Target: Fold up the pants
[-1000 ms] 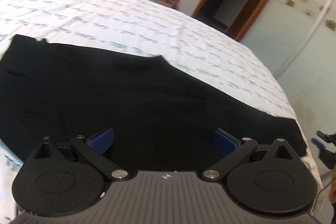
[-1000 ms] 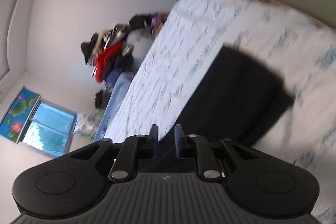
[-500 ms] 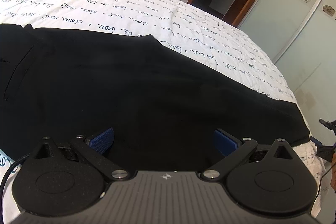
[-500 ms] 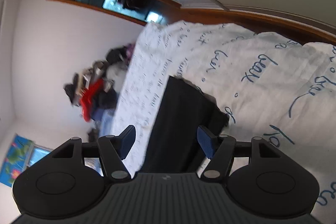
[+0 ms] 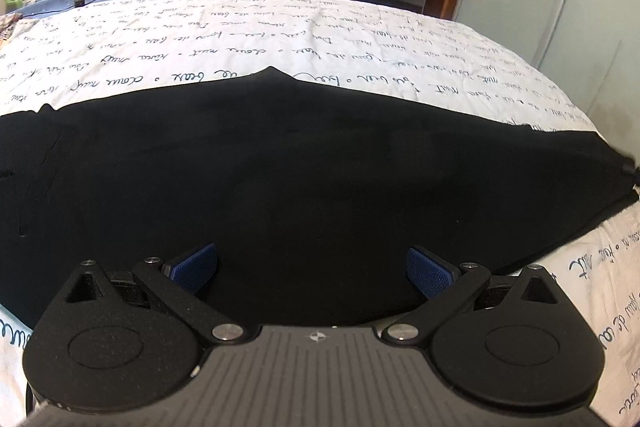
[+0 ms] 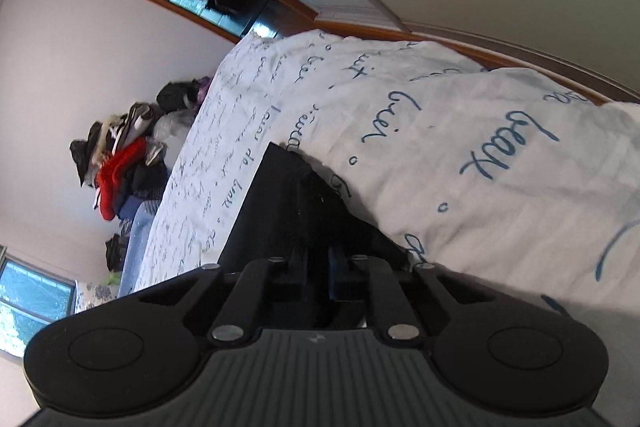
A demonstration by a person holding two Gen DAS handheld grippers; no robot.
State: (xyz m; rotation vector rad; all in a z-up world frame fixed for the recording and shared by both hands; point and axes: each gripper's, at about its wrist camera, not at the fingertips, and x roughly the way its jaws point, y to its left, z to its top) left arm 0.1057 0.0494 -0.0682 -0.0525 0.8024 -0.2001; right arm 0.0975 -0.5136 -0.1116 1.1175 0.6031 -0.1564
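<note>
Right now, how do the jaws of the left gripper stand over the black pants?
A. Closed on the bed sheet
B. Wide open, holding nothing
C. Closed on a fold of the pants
B: the left gripper shows its blue pads far apart above the flat pants.

R tool now shut on pants.

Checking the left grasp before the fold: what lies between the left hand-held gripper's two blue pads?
In the left wrist view, only the black pants, lying flat on the bedsheet, fill the gap of the left hand-held gripper; its pads stand wide apart.
</note>
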